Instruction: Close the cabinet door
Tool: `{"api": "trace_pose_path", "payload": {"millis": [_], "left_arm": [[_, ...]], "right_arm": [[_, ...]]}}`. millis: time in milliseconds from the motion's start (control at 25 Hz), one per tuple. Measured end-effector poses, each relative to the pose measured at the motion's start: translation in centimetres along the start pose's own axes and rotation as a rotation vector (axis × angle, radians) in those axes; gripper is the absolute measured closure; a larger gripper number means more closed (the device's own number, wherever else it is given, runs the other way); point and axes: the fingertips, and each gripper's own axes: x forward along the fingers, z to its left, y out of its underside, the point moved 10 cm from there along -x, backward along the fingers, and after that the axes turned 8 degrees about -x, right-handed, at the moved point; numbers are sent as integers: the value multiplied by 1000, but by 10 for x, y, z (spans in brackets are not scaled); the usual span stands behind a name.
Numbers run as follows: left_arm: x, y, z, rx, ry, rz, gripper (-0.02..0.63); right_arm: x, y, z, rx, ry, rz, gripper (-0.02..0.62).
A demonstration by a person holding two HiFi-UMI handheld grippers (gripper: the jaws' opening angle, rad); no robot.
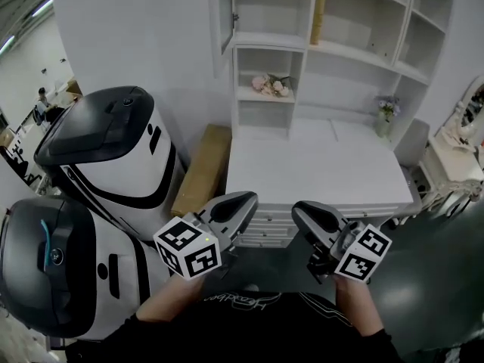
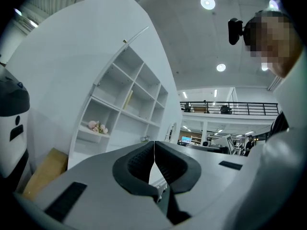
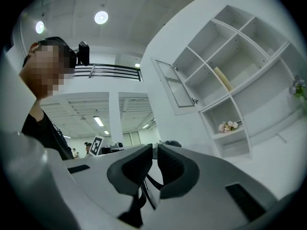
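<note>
The white shelf cabinet [image 1: 340, 44] stands ahead against the wall. Its glass door [image 1: 221, 13] hangs open at the upper left, swung out from the top-left compartment. The right gripper view shows the door [image 3: 180, 85] ajar, with a small knob near its lower corner. The cabinet [image 2: 129, 99] also fills the left gripper view. My left gripper [image 1: 246, 200] [image 2: 154, 145] is shut and empty, held low in front of the desk. My right gripper [image 1: 301, 209] [image 3: 155, 147] sits beside it, jaws together with nothing between them. Both are well short of the door.
A white desk top [image 1: 318, 165] with drawers [image 1: 265, 229] lies between me and the cabinet. Two large white-and-black machines [image 1: 113, 157] crowd the left. A cardboard box [image 1: 203, 169] leans by the wall. Pink flowers [image 1: 272, 84] sit on a shelf, a vase [image 1: 387, 110] at the right.
</note>
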Motion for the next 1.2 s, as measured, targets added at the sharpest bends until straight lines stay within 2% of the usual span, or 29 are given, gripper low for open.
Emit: {"api": "trace_pose_path", "payload": {"millis": [240,560,760,1080,1200], "left_arm": [[28,-45,58,55,6,-40,583],[50,-82,111,118,-1,-78,581],[54,-105,133,189,-72,-97,572],[68,-147,171,304,-174,-176,422],[76,-164,179,331,-184,-192,408]], "right_arm": [[55,-18,-50,-5,0,-21,538],[95,-25,-85,-49,8,-10,538],[104,-26,-91,-81,8,15,538],[103,-20,-115,-37,53,28,538],[105,-17,-122,-32,56,31,538]]}}
